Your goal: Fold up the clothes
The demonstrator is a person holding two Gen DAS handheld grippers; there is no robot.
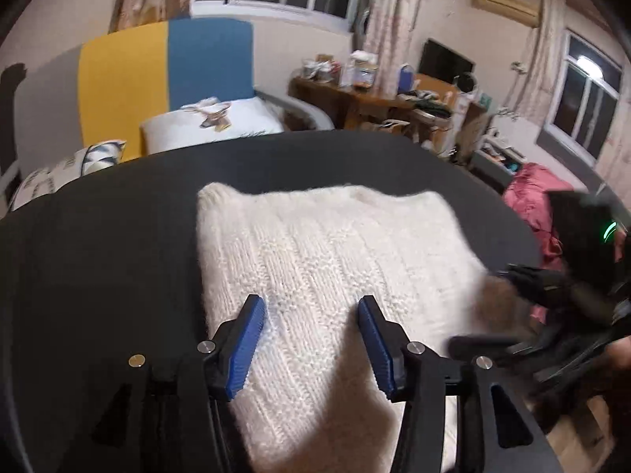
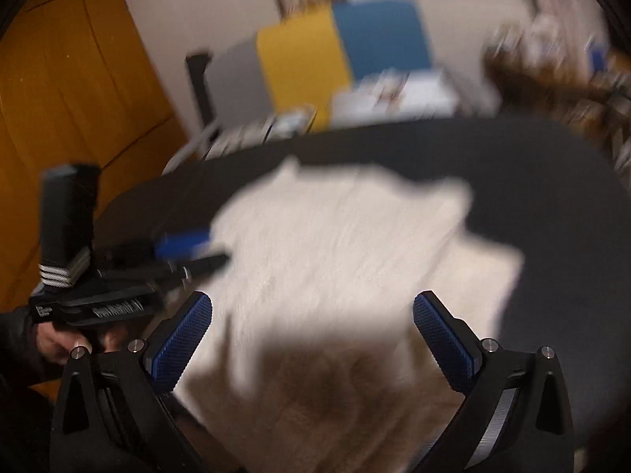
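One white sweater (image 1: 327, 276) on dark table (image 1: 98, 256) — cluttered bedroom

Right wrist view smeared by blur, sweater (image 2: 335, 260) near edge cut off; desk clutter (image 1: 394, 90) perhaps boxes

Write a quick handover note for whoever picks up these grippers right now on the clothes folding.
Left hand-held gripper: open, empty, over the near part of the white knit sweater.
Right hand-held gripper: open, empty, above the same sweater; that view is blurred.
Sweater lies on the dark table, already folded into a rough rectangle, one layer sticking out on the right in the right wrist view.
A pink garment sits beyond the table's right edge.
Left: probably tidy or finish this fold.
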